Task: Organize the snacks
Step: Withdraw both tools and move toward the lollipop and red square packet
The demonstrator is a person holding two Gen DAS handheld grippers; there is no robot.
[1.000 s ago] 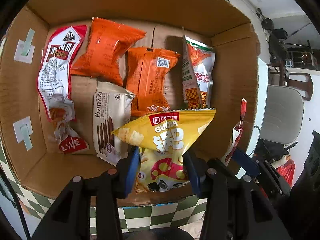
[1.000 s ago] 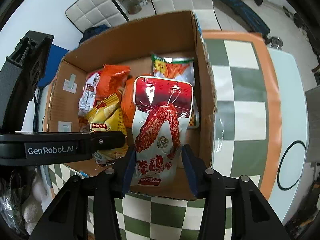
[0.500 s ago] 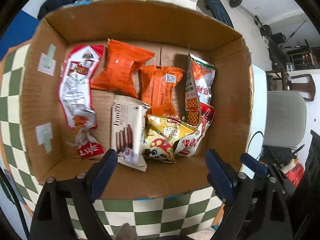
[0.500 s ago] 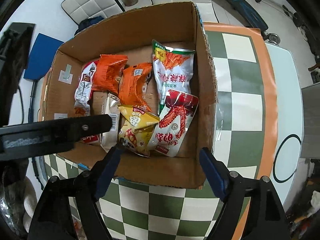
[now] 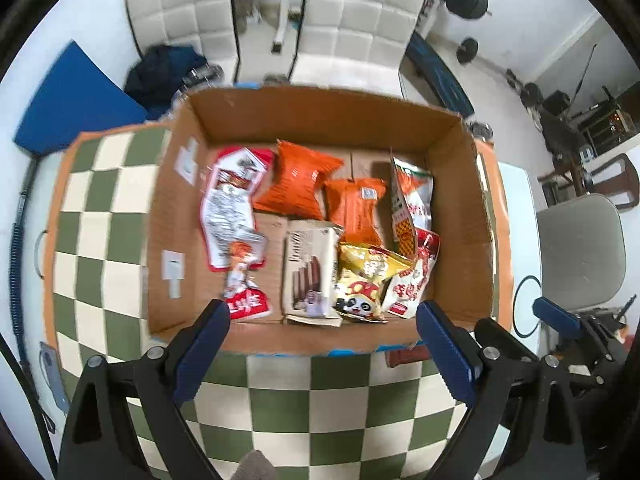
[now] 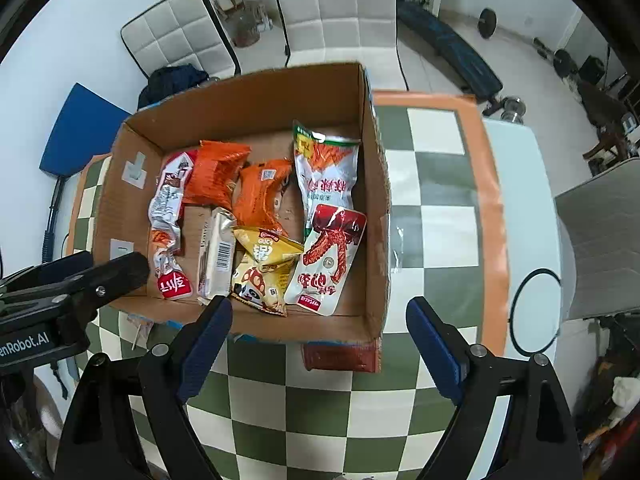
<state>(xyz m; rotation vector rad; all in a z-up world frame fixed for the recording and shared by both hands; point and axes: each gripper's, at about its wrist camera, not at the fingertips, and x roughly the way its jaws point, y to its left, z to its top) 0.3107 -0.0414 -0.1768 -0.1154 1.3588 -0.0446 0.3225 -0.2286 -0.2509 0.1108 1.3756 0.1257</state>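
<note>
An open cardboard box (image 5: pixel 460 216) (image 6: pixel 372 160) sits on a green checked tablecloth and holds several snack packs. The yellow panda pack (image 5: pixel 366 280) (image 6: pixel 264 268) lies at the box's near side, beside the red-and-white chicken-wing pack (image 5: pixel 412 280) (image 6: pixel 328 256). Two orange packs (image 5: pixel 300 184) (image 6: pixel 216 172), a beige wafer pack (image 5: pixel 308 272) and a long red-and-white pack (image 5: pixel 236 216) lie further left. My left gripper (image 5: pixel 324 344) is open and empty above the box's near wall. My right gripper (image 6: pixel 320 336) is open and empty there too.
A red pack (image 6: pixel 340 356) (image 5: pixel 404 356) lies on the cloth against the box's near outer wall. The cloth (image 6: pixel 436 184) extends right of the box to an orange border. White padded chairs (image 5: pixel 360 20) and a weight bench (image 6: pixel 448 52) stand behind the table.
Both grippers opened and let go of their packs: the yellow panda pack and the chicken-wing pack now lie in the box. Both grippers then pulled up and back from the box.
</note>
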